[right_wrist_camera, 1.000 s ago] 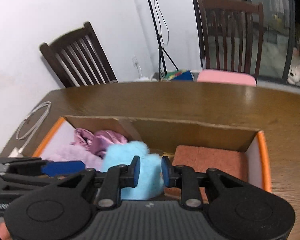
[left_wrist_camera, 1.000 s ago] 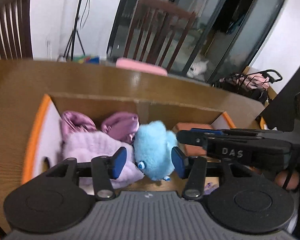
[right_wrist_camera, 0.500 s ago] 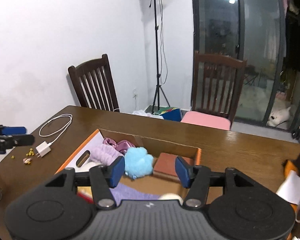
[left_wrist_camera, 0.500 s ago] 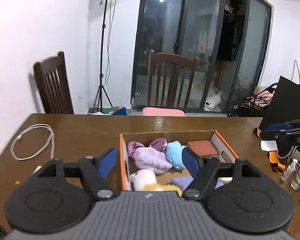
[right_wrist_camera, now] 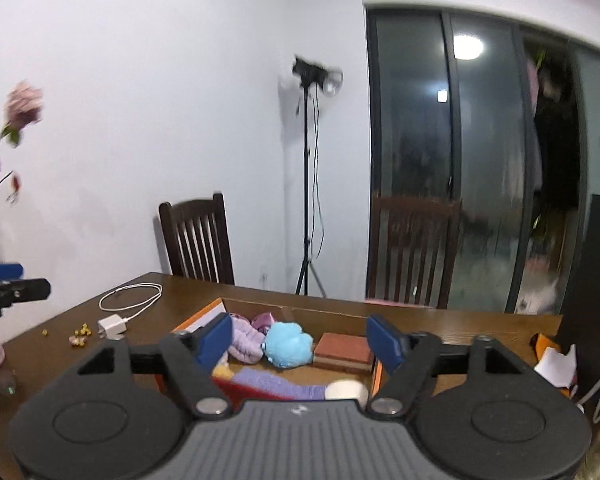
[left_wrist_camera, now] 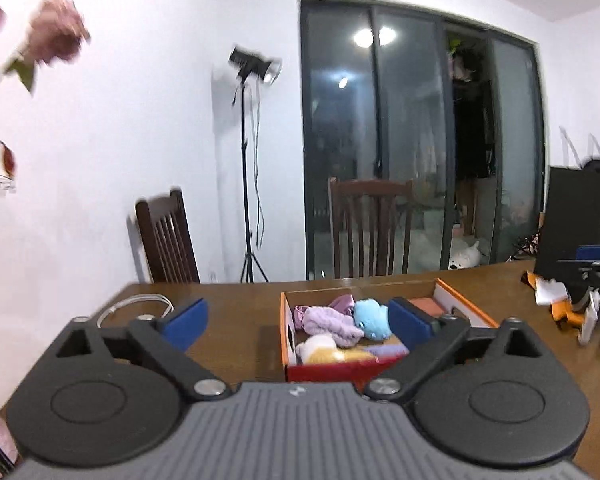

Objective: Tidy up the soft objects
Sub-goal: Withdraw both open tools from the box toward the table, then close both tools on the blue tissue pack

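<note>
Both of your claws have just been opening, and nothing is between their pads now. The left claw [left_wrist_camera: 298, 322] stands spread wide, and the right claw [right_wrist_camera: 304, 342] is also spread, a little less. A second ago both were low over the box [left_wrist_camera: 286, 344], close around the blue plush toy [left_wrist_camera: 372, 318]; now they are pulled back and higher, so you see the whole box on the counter [left_wrist_camera: 240, 320] from a distance.

The blue plush toy lies in the box, just beside the lilac fluffy piece [left_wrist_camera: 332, 322] and near the reddish folded cloth [right_wrist_camera: 344, 350]. More soft things lie in the near part: a white and yellow plush [left_wrist_camera: 320, 350] and a purple cloth [right_wrist_camera: 276, 386].

I judge that the blue toy is now released in its place and this step is finished. A white charger with cable [right_wrist_camera: 114, 326] lies on the counter to the left of the box, well apart from it. I see no soft object outside the box, so the task seems near its end.
</note>
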The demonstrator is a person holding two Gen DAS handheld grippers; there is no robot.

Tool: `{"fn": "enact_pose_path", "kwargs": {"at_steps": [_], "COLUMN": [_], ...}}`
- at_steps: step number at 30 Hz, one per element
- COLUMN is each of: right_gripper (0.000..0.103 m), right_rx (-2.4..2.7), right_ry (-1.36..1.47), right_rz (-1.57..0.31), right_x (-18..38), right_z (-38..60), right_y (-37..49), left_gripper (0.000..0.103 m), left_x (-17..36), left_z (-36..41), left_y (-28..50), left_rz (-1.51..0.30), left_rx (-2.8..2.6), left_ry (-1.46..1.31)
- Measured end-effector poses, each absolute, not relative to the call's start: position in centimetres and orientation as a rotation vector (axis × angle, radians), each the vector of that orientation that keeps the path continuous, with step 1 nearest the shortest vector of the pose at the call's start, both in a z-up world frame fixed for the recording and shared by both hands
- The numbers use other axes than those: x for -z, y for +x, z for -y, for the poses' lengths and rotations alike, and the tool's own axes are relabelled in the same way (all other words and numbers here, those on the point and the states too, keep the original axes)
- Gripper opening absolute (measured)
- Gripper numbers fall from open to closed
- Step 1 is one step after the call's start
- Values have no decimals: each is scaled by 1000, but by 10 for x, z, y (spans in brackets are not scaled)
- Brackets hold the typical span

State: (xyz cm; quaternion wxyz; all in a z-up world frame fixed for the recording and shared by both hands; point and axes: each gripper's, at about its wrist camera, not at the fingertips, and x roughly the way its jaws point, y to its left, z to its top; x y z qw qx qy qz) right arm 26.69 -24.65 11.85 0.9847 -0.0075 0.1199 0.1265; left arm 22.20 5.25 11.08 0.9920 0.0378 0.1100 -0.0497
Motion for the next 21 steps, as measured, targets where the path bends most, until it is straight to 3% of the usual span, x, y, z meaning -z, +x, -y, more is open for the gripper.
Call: {"fn": "enact_pose_path", "kwargs": {"at_steps": [5, 10, 21], "right_gripper": [86, 87, 87], "right_rx": [-281, -286, -331], "right_ry": [64, 97, 97], "right_rz": [-272, -372, -430], "right_x": [-49, 5, 6], "right_z": [240, 236, 210], "right_y": [202, 157, 188], "left_gripper": [103, 103, 103], "left_x": [-63, -21, -5], "left_z": [-47, -52, -51], "left_y": [155, 129, 169], "left_rz": [-206, -362, -401], "left_rx": [112, 120, 137], "left_ry": [68, 19, 14]}}
